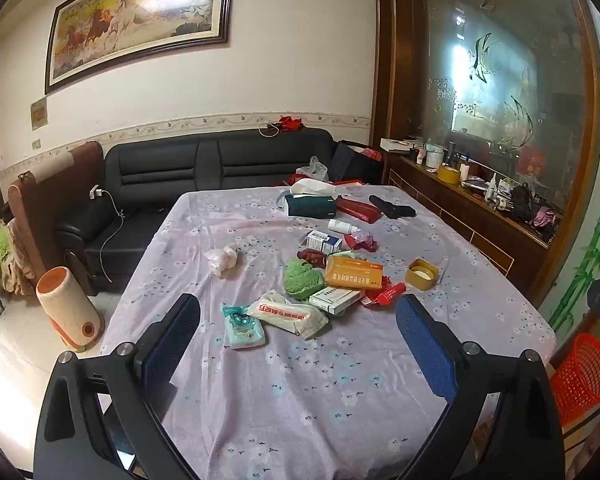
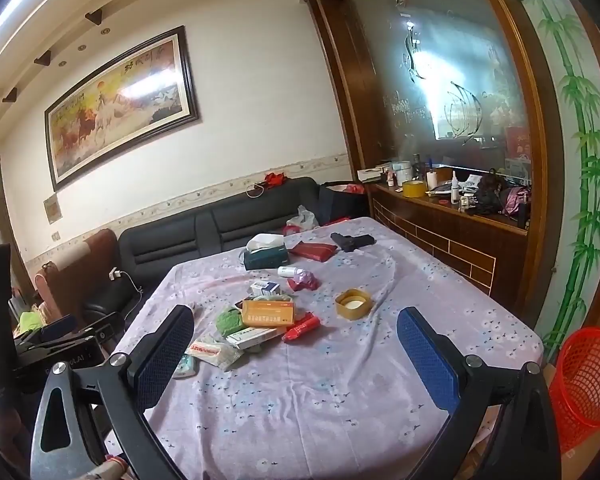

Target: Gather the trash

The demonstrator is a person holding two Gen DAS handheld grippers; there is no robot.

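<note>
A table under a lilac flowered cloth [image 1: 300,392] bears a heap of litter. In it are an orange box [image 1: 354,275], a green cloth [image 1: 302,278], a white tissue pack [image 1: 288,314], a teal wipes pack [image 1: 244,326] and red wrappers [image 1: 384,294]. A crumpled white tissue [image 1: 224,260] lies apart to the left. My left gripper [image 1: 298,300] hovers open over the near part of the table, short of the heap, holding nothing. My right gripper [image 2: 296,314] is open and empty too, with the orange box [image 2: 268,316] and a red wrapper [image 2: 302,326] ahead. A red mesh basket [image 2: 588,384] stands at the right, off the table.
A yellow tape roll [image 1: 421,273], a white bottle [image 1: 340,225], a dark green tissue box [image 1: 310,205] and a red pouch [image 1: 358,209] lie farther back. A black sofa [image 1: 172,184] runs behind, a cluttered wooden sideboard [image 1: 472,216] stands right, and a cream-orange appliance [image 1: 70,312] stands on the floor left.
</note>
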